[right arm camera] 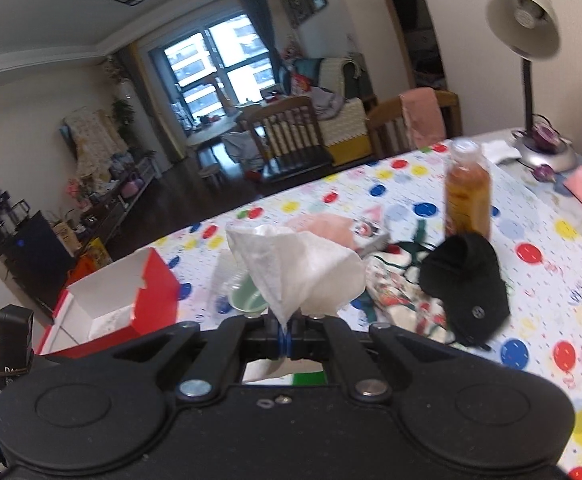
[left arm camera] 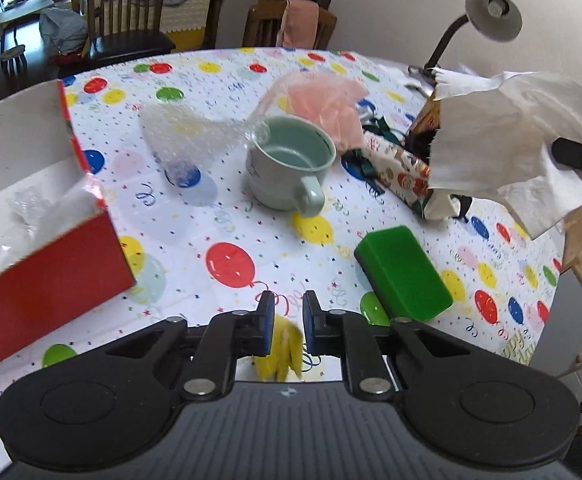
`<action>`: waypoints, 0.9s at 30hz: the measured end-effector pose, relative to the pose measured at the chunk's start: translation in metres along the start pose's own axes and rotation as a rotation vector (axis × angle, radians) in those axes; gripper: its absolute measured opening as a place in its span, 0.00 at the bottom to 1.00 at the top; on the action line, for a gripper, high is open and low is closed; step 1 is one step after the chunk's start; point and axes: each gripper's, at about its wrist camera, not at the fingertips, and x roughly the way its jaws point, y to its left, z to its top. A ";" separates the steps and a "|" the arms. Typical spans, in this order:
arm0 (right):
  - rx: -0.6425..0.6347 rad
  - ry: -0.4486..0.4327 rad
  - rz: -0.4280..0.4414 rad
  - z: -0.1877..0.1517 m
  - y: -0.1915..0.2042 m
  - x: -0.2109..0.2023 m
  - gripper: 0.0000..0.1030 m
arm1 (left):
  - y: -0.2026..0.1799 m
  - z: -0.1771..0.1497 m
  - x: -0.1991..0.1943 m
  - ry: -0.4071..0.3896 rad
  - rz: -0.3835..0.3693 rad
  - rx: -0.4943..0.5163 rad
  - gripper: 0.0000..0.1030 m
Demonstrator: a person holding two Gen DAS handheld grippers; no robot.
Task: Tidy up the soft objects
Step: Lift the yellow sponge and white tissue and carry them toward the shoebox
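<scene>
Left claw [left arm camera: 285, 320] first: its jaws are drawn narrow, with a yellow soft thing [left arm camera: 287, 344] hanging between the blue pads. That patch is blurred, so I think it is pinched rather than merely lying behind them. It hangs above the near edge of the worktop [left arm camera: 231, 216], which wears a balloon-print cover.

My right claw [right arm camera: 287, 336] is clamped tight on a white tissue [right arm camera: 295, 268]. The tissue fans out above the jaws and is held up clear of the worktop. From the left wrist view the same tissue billows at the far right, in front of the wrapping paper [left arm camera: 399, 172].

A green sponge [left arm camera: 403, 272] lies flat just to the right of my left claw. A pale green mug [left arm camera: 291, 164] stands upright near the middle with its handle towards me. Behind it lie a pink crumpled bag [left arm camera: 327, 100] and a piece of bubble wrap [left arm camera: 183, 132], which touches the mug's rim.

The red box [left arm camera: 51, 280] sits open at the left edge, with white and clear wrapping inside.

From the right wrist view, a black cap [right arm camera: 467, 284] rests on the wrapping paper. Just behind it stands a bottle [right arm camera: 467, 196] of amber drink, and a desk lamp [right arm camera: 527, 20] stands at the far corner.
</scene>
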 end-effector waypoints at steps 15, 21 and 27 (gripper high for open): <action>-0.014 0.030 0.023 -0.010 0.015 0.015 0.02 | -0.003 -0.024 0.000 0.042 -0.013 0.050 0.15; 0.006 0.049 0.026 -0.018 0.007 0.014 0.02 | -0.014 -0.037 0.017 0.104 -0.033 0.027 0.36; -0.001 0.059 0.029 -0.020 -0.001 0.012 0.02 | -0.029 -0.051 0.034 0.131 0.008 0.023 0.73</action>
